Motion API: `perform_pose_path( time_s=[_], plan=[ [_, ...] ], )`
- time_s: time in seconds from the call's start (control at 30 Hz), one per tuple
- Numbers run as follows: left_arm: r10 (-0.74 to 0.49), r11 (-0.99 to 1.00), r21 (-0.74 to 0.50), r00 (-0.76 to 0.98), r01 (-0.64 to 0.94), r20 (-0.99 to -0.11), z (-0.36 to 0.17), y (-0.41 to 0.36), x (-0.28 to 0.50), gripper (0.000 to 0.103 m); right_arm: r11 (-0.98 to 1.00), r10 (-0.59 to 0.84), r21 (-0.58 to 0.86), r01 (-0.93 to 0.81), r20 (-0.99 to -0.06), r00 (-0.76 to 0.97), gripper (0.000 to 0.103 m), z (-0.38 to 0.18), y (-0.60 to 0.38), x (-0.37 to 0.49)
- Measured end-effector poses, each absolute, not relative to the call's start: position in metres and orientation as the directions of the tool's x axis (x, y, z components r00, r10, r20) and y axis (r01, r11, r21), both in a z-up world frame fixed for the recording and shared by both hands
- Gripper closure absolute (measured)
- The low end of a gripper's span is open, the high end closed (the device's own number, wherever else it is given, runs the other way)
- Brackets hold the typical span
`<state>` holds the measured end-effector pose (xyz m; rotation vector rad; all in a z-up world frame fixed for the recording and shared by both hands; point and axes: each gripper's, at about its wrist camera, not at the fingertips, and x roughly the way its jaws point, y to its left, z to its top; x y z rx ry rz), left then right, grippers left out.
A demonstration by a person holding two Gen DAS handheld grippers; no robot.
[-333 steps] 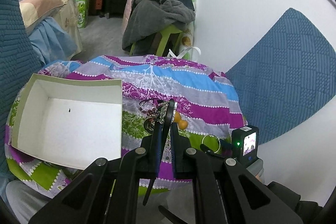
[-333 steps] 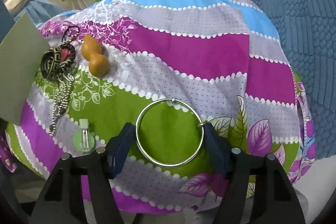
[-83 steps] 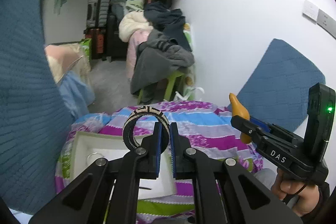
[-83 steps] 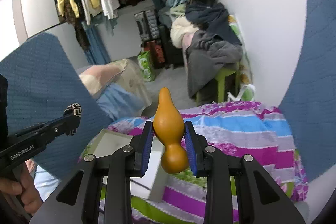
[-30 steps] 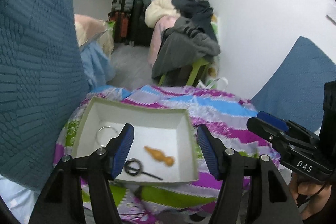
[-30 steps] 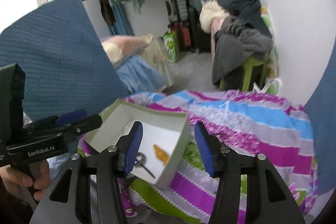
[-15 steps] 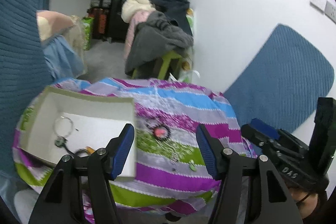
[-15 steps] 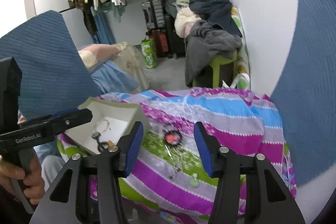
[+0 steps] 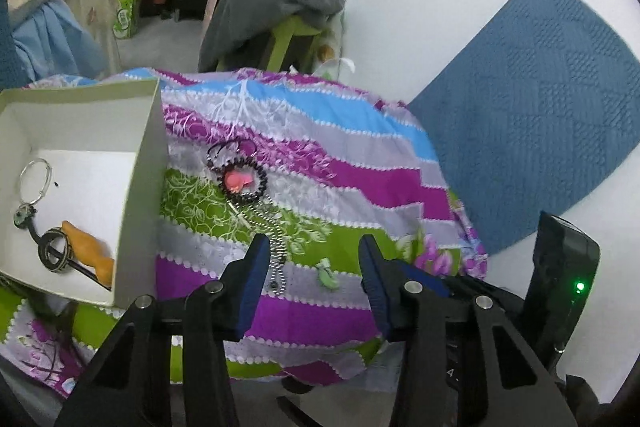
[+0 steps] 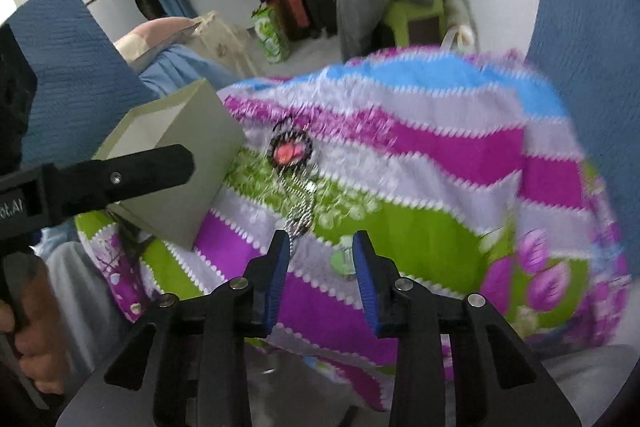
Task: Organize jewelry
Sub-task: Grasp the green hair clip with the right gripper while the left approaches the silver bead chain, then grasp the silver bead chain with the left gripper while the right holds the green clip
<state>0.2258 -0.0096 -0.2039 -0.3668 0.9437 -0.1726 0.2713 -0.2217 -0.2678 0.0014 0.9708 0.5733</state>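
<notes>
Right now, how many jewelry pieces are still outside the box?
2: the beaded pendant lies on the cloth right of the white box; the small green clip lies nearer the grippers. Others may be hidden.

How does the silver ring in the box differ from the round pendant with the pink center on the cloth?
The silver ring is a thin, plain hoop; the pendant is a dark beaded disc with a pink center.
The ring lies inside the white box; the pendant lies outside on the striped cloth.
The pendant trails a metal chain; the ring does not.
Both are round.

Right claw (image 10: pixel 320 259): jaws apart, empty. Beaded pendant (image 10: pixel 289 151) with chain on striped cloth (image 10: pixel 440 163), beside box (image 10: pixel 188 163).
</notes>
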Motion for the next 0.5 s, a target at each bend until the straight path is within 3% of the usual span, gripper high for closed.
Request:
perform_pose_path(
  time_s=[0.3, 0.4, 0.5],
  plan=[
    [-0.287, 0.925, -0.375, 0.533, -0.062, -0.796, -0.246, -0.006, 0.242, 0.058, 0.847, 0.387, 0.19, -0.497, -0.861, 0.331, 0.08, -0.321, -0.202, 0.293],
    [-0.286, 0.923, -0.376, 0.509, -0.081, -0.812, -0.256, -0.003, 0.248, 0.066, 0.849, 0.352, 0.153, -0.506, -0.878, 0.324, 0.083, -0.332, -0.198, 0.296],
    [-0.281, 0.927, -0.365, 0.498, -0.079, -0.82, -0.264, -0.005, 0.253, 0.067, 0.842, 0.332, 0.11, -0.528, -0.877, 0.346, 0.084, -0.33, -0.196, 0.292]
  ],
)
